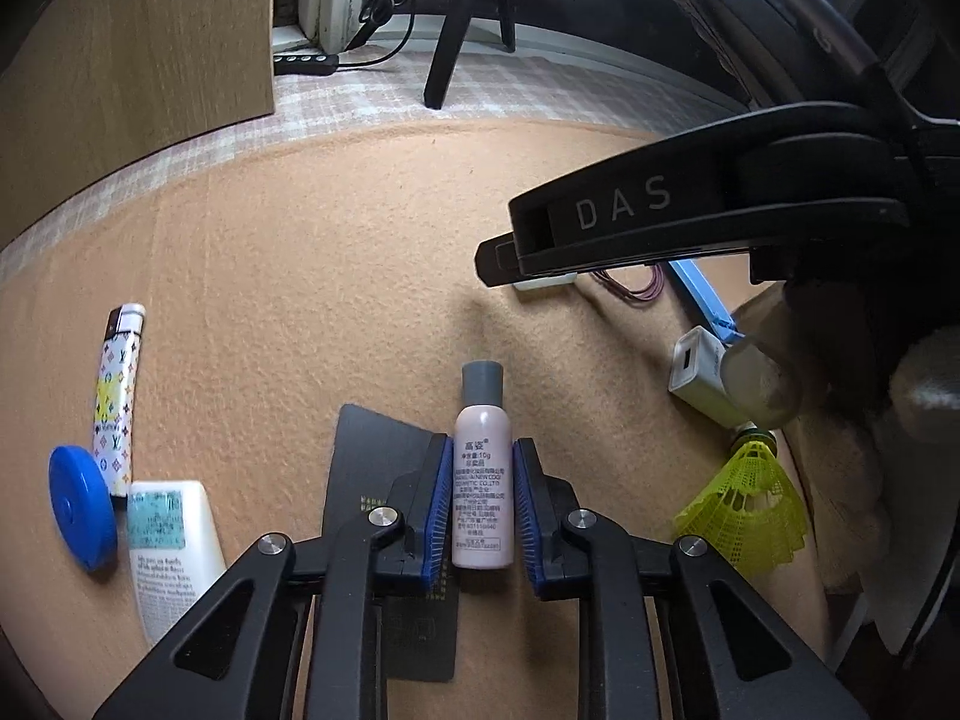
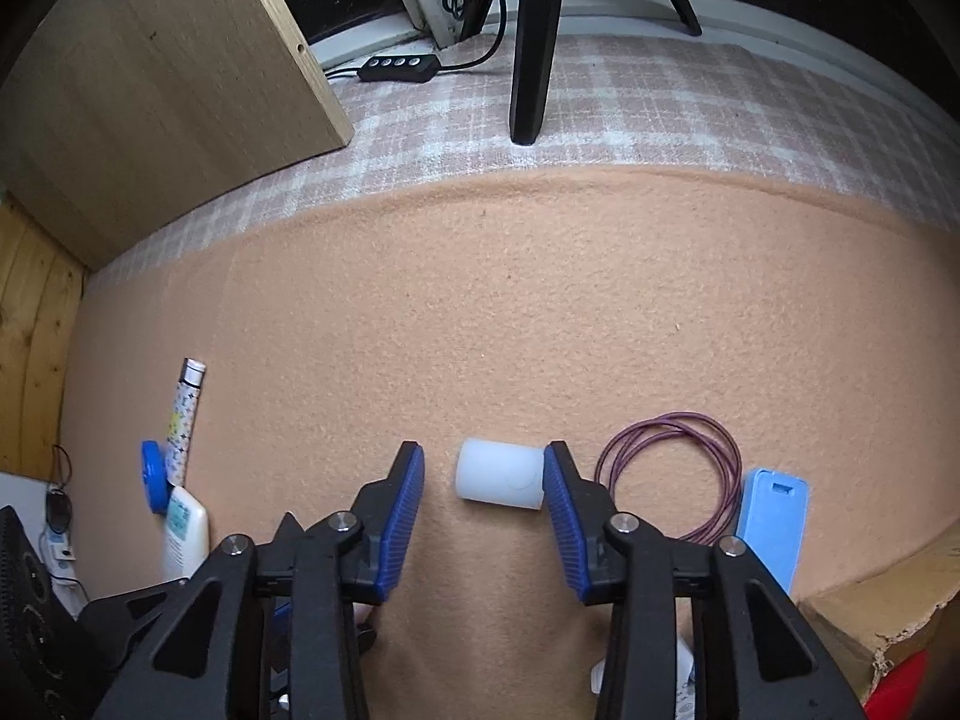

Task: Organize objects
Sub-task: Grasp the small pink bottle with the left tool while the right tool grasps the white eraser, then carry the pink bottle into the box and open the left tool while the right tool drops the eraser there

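Jaws of the left gripper [image 1: 482, 501] stand narrow, both blue pads pressed flat against the sides of a small pink bottle [image 1: 483, 495]. Its body is pale pink with a grey cap pointing away from the camera and dark printed text down the label; part of it lies over a black card [image 1: 372, 468] on the orange felt mat [image 1: 300, 276].

Jaws of the right gripper [image 2: 485, 483] stand moderately apart around a white cylinder [image 2: 499, 474] lying on its side. The right-hand pad touches one flat end; the left-hand pad stands clear of the other end, so no grip is made.

Surroundings, left wrist view — a patterned lighter [image 1: 119, 396], a blue disc [image 1: 83, 507] and a white tube [image 1: 171, 552] are clustered touching at the mat's left side. A yellow shuttlecock [image 1: 744, 510] and a white charger block [image 1: 699, 375] lie at the right.

Right wrist view — a coiled purple cable [image 2: 669, 474] lies just beside the right-hand finger, with a light blue case [image 2: 771, 525] beyond it. A torn cardboard edge [image 2: 882, 618] crowds the lower right corner.

Open room: the mat ahead of both grippers is bare up to its far edge, where a checked cloth [image 2: 600, 108] begins. A wooden panel [image 2: 150, 78] bounds the far left.
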`<action>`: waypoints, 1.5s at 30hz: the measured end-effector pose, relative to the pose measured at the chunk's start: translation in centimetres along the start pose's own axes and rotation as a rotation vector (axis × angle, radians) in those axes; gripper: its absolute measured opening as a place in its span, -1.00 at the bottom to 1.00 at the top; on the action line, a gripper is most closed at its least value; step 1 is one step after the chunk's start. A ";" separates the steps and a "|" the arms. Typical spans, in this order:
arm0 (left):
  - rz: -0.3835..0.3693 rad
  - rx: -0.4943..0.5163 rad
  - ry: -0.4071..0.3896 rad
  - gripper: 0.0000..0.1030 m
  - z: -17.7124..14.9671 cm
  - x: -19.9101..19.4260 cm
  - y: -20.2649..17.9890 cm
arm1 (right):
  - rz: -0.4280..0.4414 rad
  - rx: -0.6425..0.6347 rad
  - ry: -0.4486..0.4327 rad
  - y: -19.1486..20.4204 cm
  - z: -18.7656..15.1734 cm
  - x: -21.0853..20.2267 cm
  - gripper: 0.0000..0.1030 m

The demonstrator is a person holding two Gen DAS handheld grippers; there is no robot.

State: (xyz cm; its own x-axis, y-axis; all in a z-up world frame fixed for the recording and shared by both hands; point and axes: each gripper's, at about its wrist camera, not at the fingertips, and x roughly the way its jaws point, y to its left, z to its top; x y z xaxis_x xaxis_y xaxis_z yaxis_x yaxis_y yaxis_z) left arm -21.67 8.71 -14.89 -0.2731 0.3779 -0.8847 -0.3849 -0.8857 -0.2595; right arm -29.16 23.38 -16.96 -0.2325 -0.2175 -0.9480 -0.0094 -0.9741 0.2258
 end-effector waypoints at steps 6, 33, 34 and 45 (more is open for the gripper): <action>-0.033 -0.063 -0.001 -0.58 -0.7 -0.6 0.6 | 0.008 0.018 0.001 -0.8 -0.5 -0.4 -0.56; -0.170 0.040 -0.131 -0.58 1.0 -6.7 -12.0 | 0.062 0.166 -0.234 -14.5 -13.0 -18.4 -0.57; -0.179 0.053 -0.129 -0.58 1.2 -6.5 -12.9 | 0.051 0.173 -0.238 -15.2 -13.6 -18.7 -0.57; -0.216 0.127 -0.072 -0.58 2.9 -1.7 -21.5 | 0.001 0.261 -0.210 -22.0 -19.3 -19.2 -0.57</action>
State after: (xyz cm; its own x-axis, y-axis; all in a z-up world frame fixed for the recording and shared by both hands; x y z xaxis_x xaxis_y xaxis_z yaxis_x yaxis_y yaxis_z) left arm -15.46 27.86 -6.67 -0.2326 0.5766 -0.7832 -0.5478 -0.7431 -0.3844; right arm -5.75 47.78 -8.06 -0.4274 -0.1751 -0.8870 -0.2514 -0.9194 0.3026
